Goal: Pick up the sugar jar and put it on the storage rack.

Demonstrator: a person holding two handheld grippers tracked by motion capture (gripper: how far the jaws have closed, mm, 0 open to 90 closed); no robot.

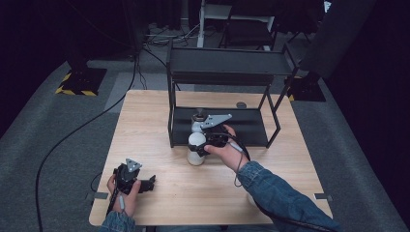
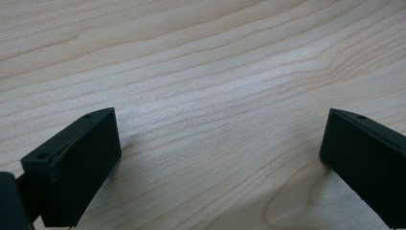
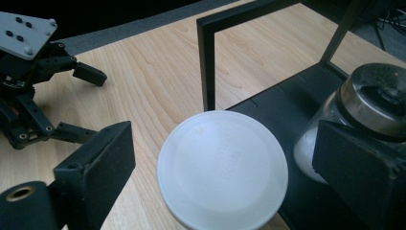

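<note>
Two black fingers point(image 3: 91, 177) flanking smooth round white lid point(image 3: 222, 167)

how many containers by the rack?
2: a white bottle on the table at the rack's front edge between the right tongs' open jaws, and a glass jar on the rack's bottom shelf.

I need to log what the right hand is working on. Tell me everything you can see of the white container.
The white container is a round, smooth, plastic-looking jar with a flat white lid. It stands upright on the wooden table, at the front edge of the black rack's lower shelf, beside a glass shaker. The right hand-held gripper has its jaws open on either side; no contact is visible.
</note>
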